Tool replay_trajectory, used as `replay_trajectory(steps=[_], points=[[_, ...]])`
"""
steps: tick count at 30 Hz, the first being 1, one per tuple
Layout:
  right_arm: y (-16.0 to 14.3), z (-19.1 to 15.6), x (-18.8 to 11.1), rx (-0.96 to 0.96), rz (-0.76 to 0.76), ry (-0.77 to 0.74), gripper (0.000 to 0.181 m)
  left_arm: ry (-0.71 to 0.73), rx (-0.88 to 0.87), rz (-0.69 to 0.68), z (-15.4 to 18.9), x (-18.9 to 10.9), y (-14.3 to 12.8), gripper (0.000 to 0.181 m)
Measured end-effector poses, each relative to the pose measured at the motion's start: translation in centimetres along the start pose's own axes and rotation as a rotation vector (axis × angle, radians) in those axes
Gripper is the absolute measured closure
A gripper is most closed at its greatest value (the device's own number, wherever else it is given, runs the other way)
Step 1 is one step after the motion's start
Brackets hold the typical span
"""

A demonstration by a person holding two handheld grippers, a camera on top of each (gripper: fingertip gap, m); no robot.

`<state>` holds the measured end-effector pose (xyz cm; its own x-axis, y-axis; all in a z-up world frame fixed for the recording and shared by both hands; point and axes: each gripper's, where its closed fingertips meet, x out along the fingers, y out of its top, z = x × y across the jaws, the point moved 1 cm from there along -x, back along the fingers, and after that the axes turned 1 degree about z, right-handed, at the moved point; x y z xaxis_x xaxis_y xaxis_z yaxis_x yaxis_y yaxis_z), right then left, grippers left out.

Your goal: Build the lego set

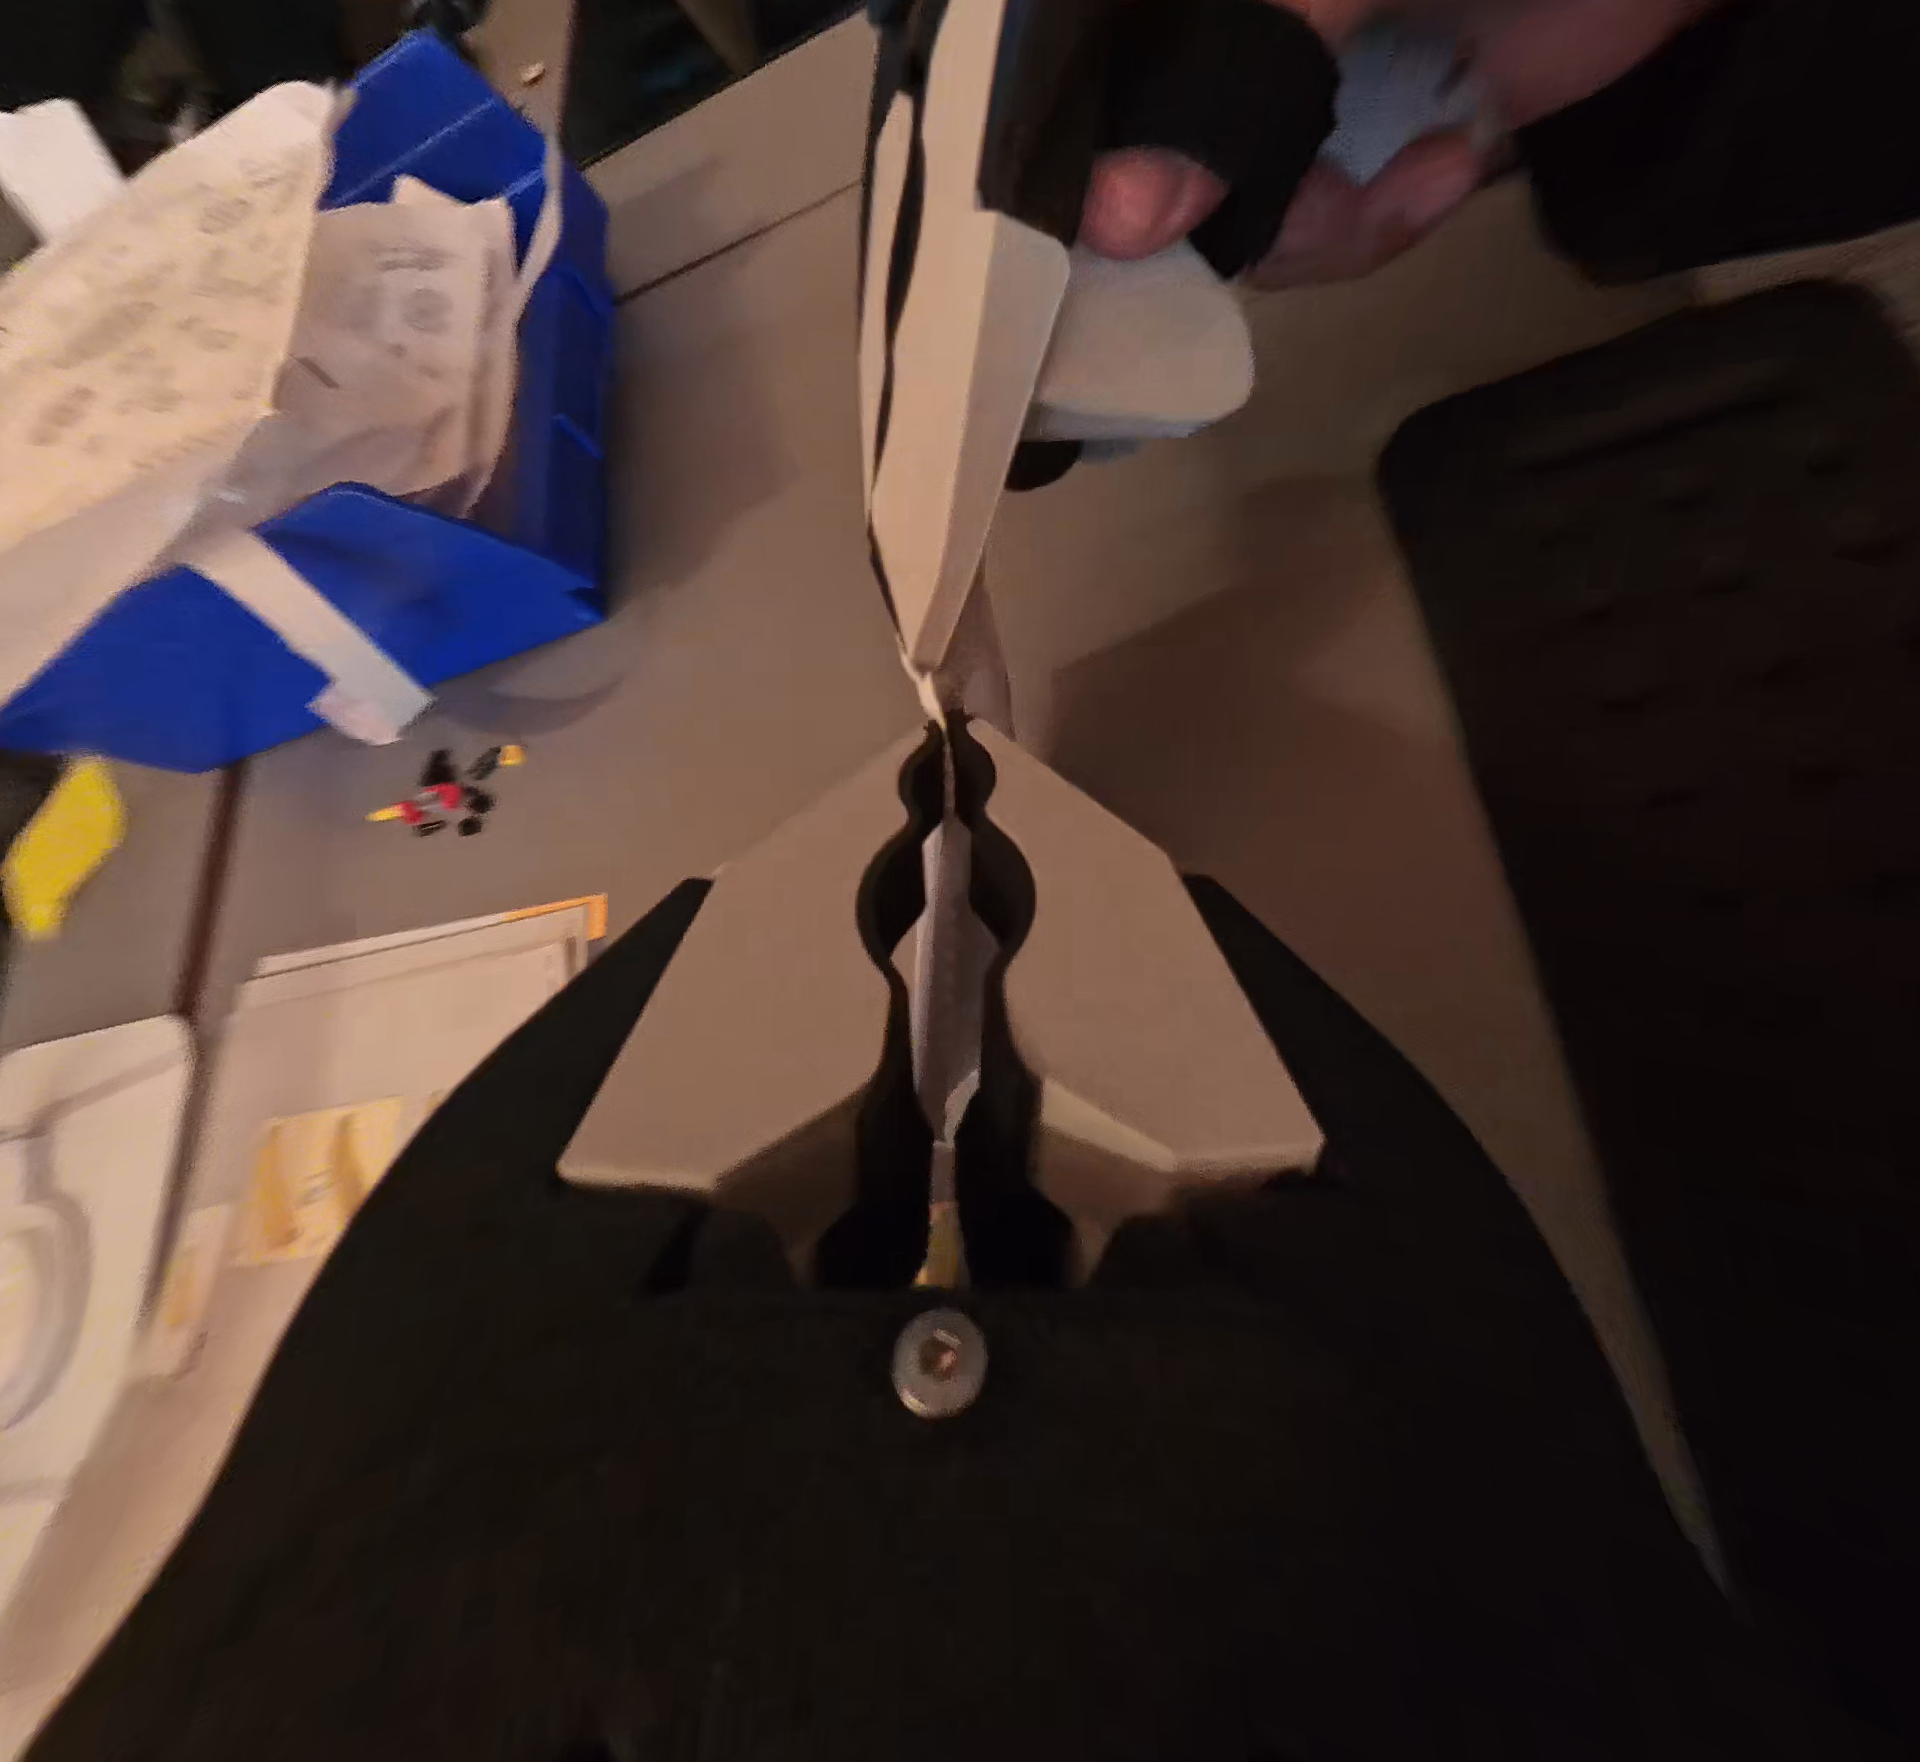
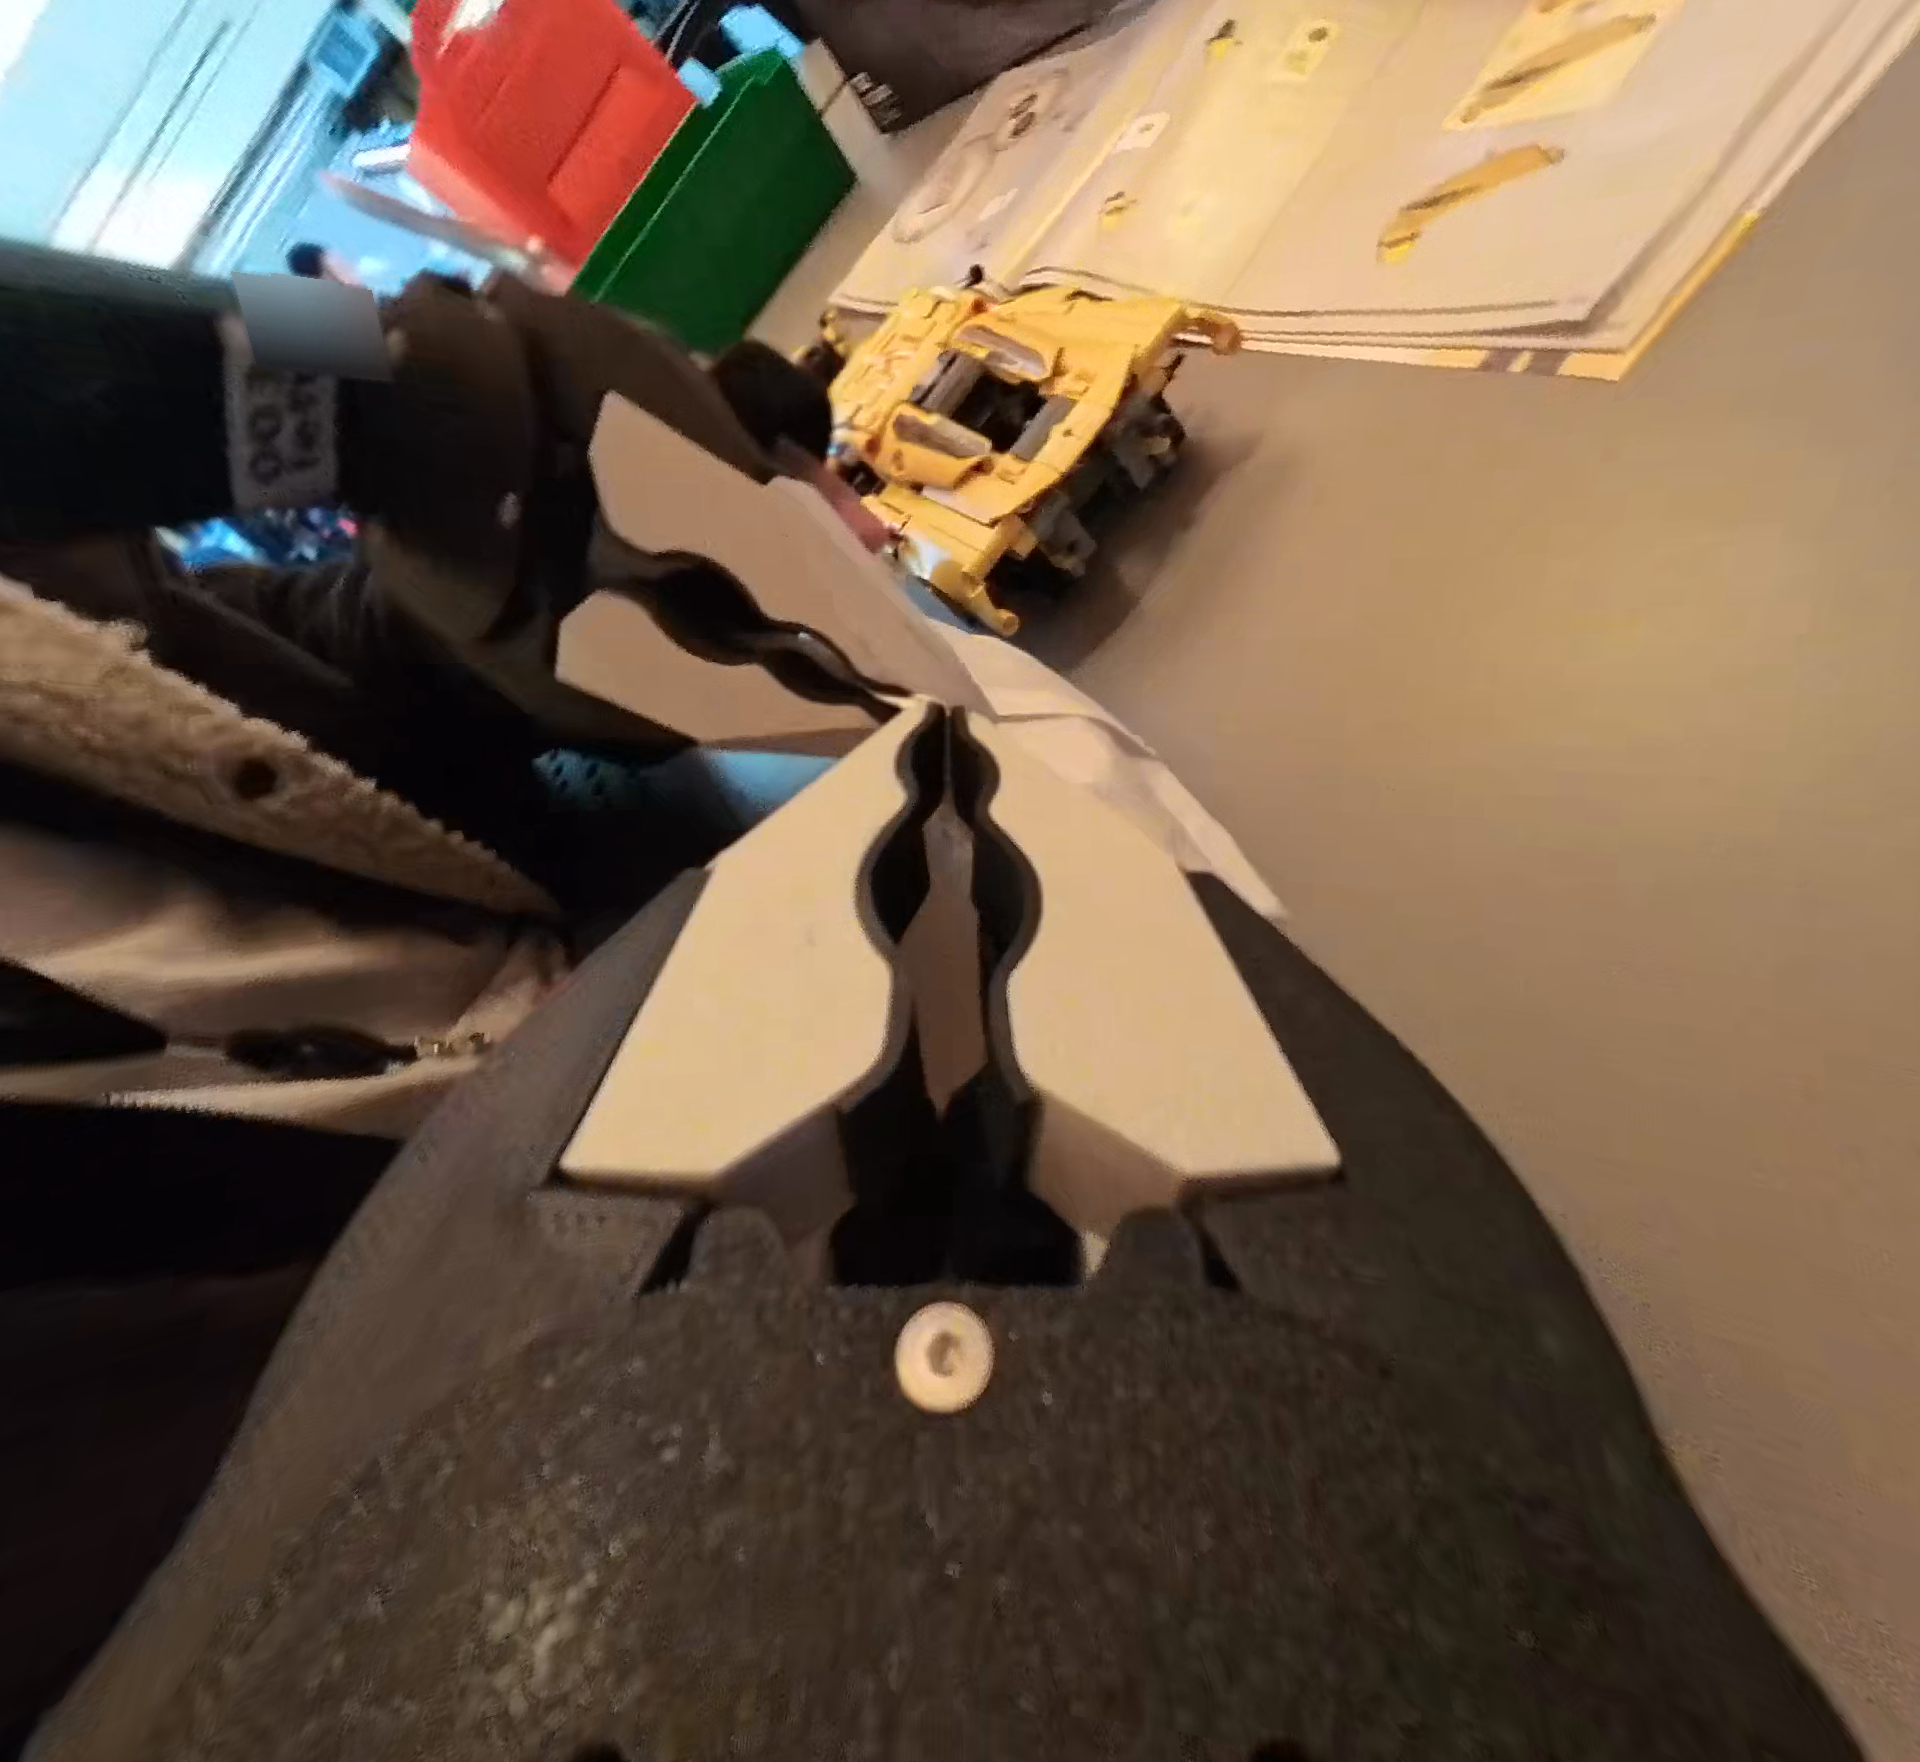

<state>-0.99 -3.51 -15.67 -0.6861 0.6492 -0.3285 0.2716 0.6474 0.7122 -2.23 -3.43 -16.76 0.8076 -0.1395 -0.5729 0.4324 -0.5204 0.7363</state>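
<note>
Two grippers are meeting tip to tip, and we are pinching the same thin white paper strip from both sides. Our left gripper is clamping it edge-on, jaws all but shut with only the paper between them. Our right gripper is doing likewise, jaws closed on the sheet.

The strip's long axis is running straight along the line between the two tips, so a pull apart is looking like a tear, probably to open a parts bag.

The yellow lego model is sitting well apart, just beside the open instruction booklet. Loose pieces are lying near the blue bin. We are working close to the table edge nearest us, with bare surface beyond for spreading parts.
</note>
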Motion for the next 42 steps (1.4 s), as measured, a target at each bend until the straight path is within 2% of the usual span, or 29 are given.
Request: replay_trajectory(steps=[4,8,9,11,13,16,24,32,34,36,38,42], points=[[-0.5,1.3,0.6,0.241,0.049,-0.056,0.181,0.205,0.184,-0.098,-0.4,1.0,-0.9,0.181],[-1.3,2.4,1.1,0.309,0.049,-0.130,0.181,0.312,0.276,-0.171,-0.2,2.0,-2.0,0.181],[-1.4,2.7,1.1,0.328,0.062,-0.136,0.181,0.313,0.271,-0.177,-0.2,2.0,-2.1,0.181],[-1.6,5.3,-0.3,0.329,0.095,-0.286,0.181,0.263,0.297,-0.141,1.5,2.2,-1.5,0.181],[-1.3,5.5,-1.0,0.372,0.119,-0.219,0.181,0.283,0.309,-0.122,2.3,2.2,-1.1,0.181],[-2.3,6.3,-0.7,0.384,0.091,-0.234,0.181,0.258,0.243,-0.121,2.2,2.0,-1.1,0.181],[-1.5,8.0,-1.5,0.402,0.133,-0.258,0.181,0.215,0.102,-0.087,2.4,1.3,-1.1,0.181],[-1.1,9.4,-1.3,0.419,0.156,-0.268,0.181,0.195,0.075,-0.097,3.2,1.3,-1.3,0.181],[-1.2,9.8,-0.9,0.418,0.140,-0.279,0.181,0.195,0.063,-0.103,3.2,1.2,-1.3,0.181],[-1.1,11.5,-1.3,0.398,0.151,-0.369,0.181,0.172,0.051,-0.098,3.5,1.3,-1.3,0.181],[-0.7,12.3,-1.6,0.419,0.167,-0.354,0.181,0.184,0.048,-0.106,3.6,1.3,-1.5,0.181],[-0.7,14.2,-1.5,0.384,0.121,-0.427,0.181,0.177,0.008,-0.110,3.3,1.2,-1.9,0.181]])
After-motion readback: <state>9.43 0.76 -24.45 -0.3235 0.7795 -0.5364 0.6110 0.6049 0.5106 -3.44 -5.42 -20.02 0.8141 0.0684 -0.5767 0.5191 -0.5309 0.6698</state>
